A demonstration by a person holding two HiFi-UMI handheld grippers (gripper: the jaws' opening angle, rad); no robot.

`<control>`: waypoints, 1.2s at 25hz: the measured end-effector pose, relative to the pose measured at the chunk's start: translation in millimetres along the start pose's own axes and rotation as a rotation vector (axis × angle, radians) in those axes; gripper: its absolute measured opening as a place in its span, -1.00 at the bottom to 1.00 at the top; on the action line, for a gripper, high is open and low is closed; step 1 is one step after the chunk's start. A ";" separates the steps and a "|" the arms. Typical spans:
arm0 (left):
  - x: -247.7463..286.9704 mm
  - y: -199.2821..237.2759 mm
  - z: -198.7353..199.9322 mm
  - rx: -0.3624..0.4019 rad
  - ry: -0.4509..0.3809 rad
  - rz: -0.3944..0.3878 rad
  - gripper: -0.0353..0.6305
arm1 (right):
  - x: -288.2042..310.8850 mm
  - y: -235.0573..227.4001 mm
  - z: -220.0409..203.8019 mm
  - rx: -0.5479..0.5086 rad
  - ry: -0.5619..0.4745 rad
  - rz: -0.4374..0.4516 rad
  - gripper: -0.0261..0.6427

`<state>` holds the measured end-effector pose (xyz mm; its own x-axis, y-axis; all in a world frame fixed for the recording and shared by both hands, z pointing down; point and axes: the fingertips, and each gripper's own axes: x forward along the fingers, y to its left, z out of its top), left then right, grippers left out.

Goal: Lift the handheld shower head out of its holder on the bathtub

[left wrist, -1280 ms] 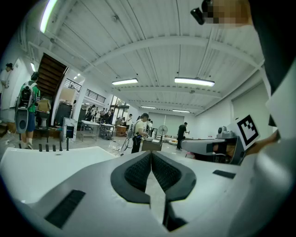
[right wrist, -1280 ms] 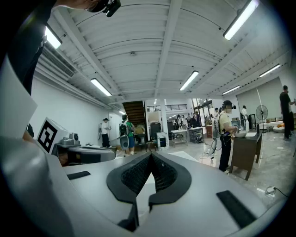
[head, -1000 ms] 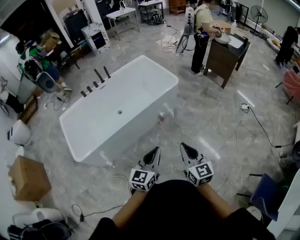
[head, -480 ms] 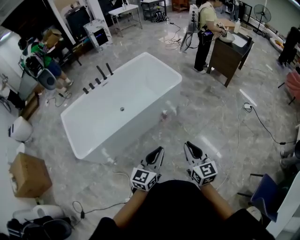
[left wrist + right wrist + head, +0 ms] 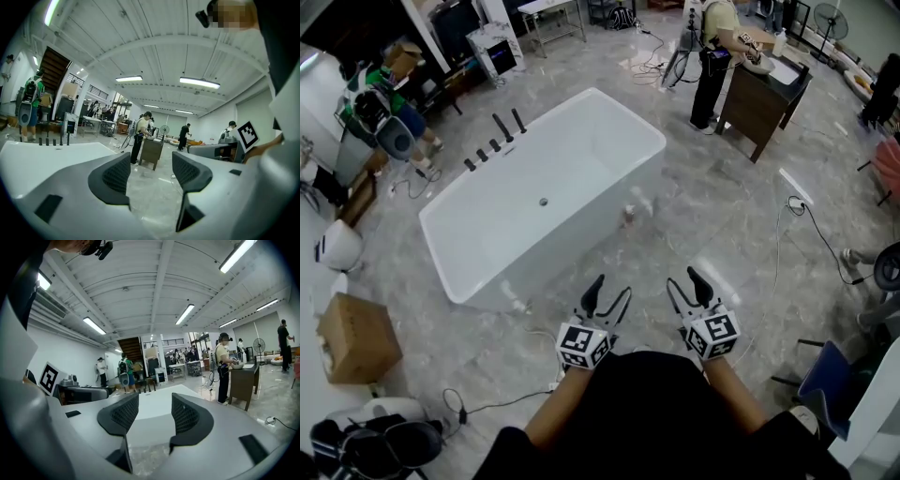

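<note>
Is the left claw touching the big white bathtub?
Apart. In the head view, bare floor lies between the bathtub and the left claw, whose jaws have just been opening, empty.

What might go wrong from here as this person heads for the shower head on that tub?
1. A black cord lies on the floor close to the person's feet, so it could trip them on the walk to the bathtub.
2. The black fittings stand in a row at the tub's far rim and look alike from here, so the wrong one might get grabbed.
</note>
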<state>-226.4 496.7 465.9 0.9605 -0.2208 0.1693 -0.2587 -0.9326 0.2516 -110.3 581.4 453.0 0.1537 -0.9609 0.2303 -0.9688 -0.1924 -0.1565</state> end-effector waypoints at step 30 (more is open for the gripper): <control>93.0 77.1 1.4 0.032 0.057 -0.046 -0.09 | 108.2 -55.6 -13.8 0.049 0.079 0.004 -0.37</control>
<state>-156.9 403.8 499.7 0.9637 -0.1619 0.2123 -0.2102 -0.9504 0.2294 -42.4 490.9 499.8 0.1319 -0.9434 0.3042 -0.9583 -0.1998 -0.2042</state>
